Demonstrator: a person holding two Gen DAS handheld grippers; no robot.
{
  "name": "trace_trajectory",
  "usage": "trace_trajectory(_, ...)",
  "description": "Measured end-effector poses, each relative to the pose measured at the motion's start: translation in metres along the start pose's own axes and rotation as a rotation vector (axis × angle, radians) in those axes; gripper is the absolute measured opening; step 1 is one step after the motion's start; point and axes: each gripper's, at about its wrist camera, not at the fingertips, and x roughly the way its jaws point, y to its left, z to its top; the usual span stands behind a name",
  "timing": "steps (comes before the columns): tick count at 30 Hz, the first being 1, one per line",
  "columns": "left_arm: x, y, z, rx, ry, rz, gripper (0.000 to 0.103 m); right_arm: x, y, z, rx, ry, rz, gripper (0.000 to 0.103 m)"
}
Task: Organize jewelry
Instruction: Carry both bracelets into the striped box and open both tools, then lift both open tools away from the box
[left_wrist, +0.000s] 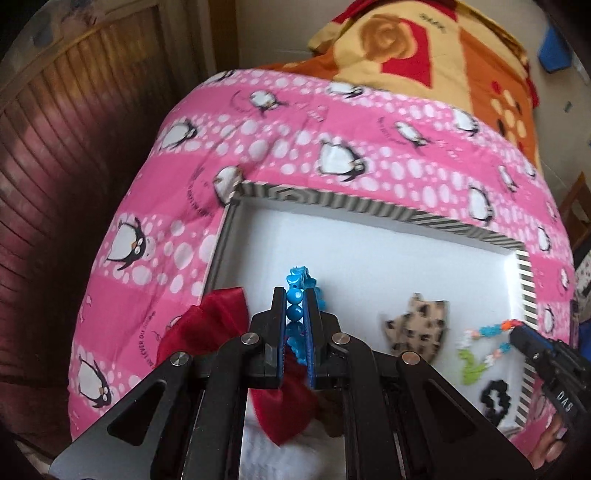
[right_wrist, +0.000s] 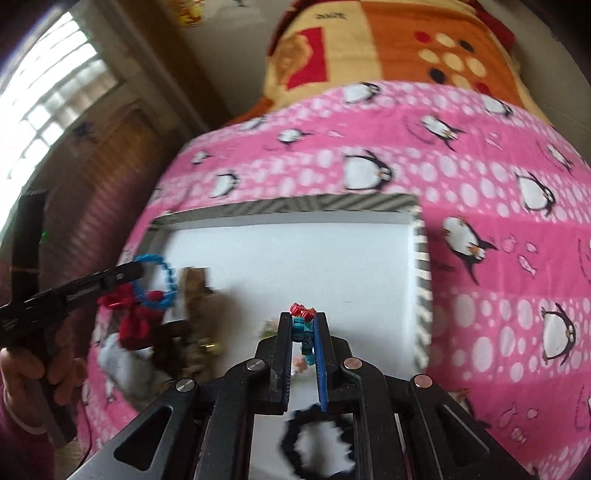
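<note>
Over the tray's (left_wrist: 406, 216) left edge the left gripper (left_wrist: 295, 306) pinches a blue bead bracelet (left_wrist: 295, 295), while near its right edge the right gripper (right_wrist: 303, 325) clamps a multicoloured bead strand (left_wrist: 487, 332), so neither looks placed yet, though a leopard-print piece (left_wrist: 417, 328) and black scrunchie (left_wrist: 495, 400) already lie inside.

Black scrunchie (right_wrist: 317, 439) blurred, partly behind right gripper (right_wrist: 303, 325); beige item (right_wrist: 201, 317) smeared.
</note>
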Motion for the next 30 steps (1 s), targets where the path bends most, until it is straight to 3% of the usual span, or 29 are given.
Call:
trace_trajectory(4,0.008,0.006,-0.003,-0.01,0.006,0.018,0.007,0.008,-0.007,-0.002,-0.008,0.003,-0.065,0.013)
trace_trajectory(5,0.008,0.006,-0.004,-0.006,0.004,0.02,0.01,0.009,-0.007,-0.003,-0.015,0.009,-0.081,0.023)
trace_trajectory(6,0.008,0.005,-0.005,0.002,0.004,0.023,0.017,0.009,-0.006,-0.004,-0.021,0.01,-0.089,0.039)
trace_trajectory(7,0.007,0.003,-0.007,0.018,0.005,0.027,0.023,0.008,-0.005,-0.005,-0.024,0.007,-0.089,0.044)
trace_trajectory(9,0.005,0.001,-0.011,0.031,0.001,0.019,0.043,0.003,0.0,-0.007,-0.037,-0.001,-0.081,0.046)
trace_trajectory(12,-0.006,-0.001,-0.018,0.039,-0.024,0.023,0.05,-0.008,0.005,-0.011,-0.039,-0.013,-0.078,0.046)
trace_trajectory(23,-0.066,-0.007,-0.063,0.075,-0.144,0.081,0.052,-0.064,0.033,-0.056,0.05,-0.051,-0.014,0.055)
trace_trajectory(30,-0.103,-0.007,-0.105,0.079,-0.192,0.057,0.052,-0.101,0.059,-0.094,0.031,-0.084,-0.023,0.06)
